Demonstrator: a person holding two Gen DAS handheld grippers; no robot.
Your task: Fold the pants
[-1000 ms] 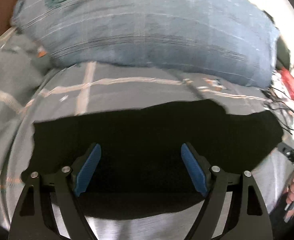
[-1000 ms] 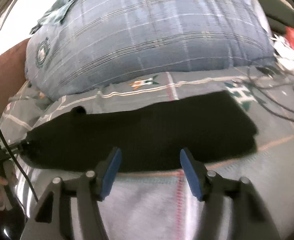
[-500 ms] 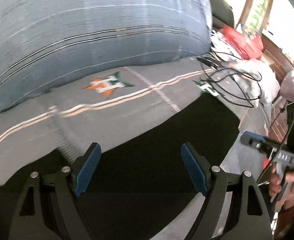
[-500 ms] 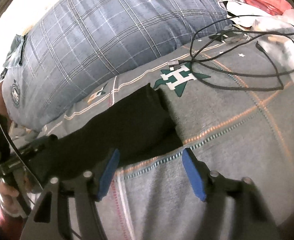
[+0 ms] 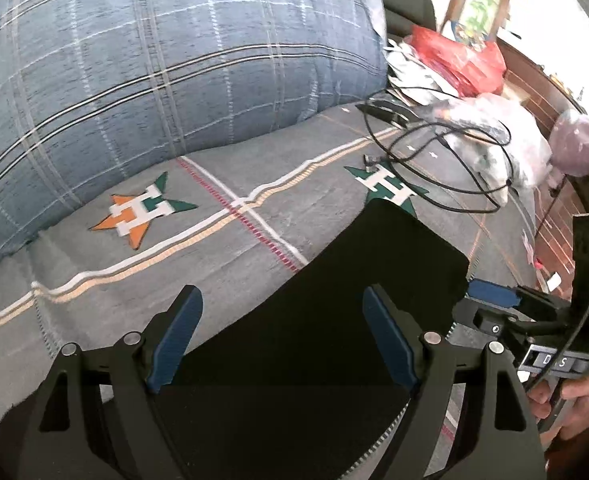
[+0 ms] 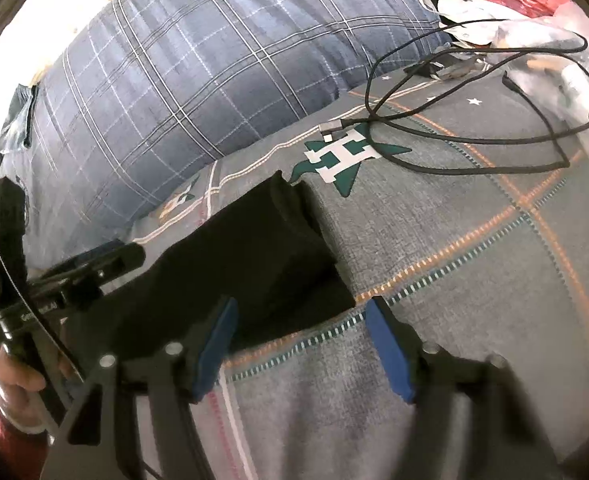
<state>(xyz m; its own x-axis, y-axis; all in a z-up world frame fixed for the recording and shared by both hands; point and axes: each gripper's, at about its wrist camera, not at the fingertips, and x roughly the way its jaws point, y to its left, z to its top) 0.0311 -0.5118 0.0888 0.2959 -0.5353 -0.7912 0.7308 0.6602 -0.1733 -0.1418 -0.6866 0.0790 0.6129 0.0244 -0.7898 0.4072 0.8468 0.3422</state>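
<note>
Item: black pants, lying as a long band on grey patterned bedspread, near side of plaid pillow; narrow end just beside green star motif. L gripper: jaws spread, nothing pinched, over the pants; since 1 s ago swung along the band toward that end. R gripper: jaws spread, just been opening, over pants' corner, pads not pressing. Judgement: both claws now at one end, prob. lining up next fold. Cable lies beyond, apart.

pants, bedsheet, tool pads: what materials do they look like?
Pants: matte black cloth, probably a soft knit; folds flat with no sheen, weave not visible.
Bedsheet: grey woven cotton by its heathered texture, with printed stripes.
Left tool pads: blue ribbed rubber or soft plastic on a black plastic frame.
</note>
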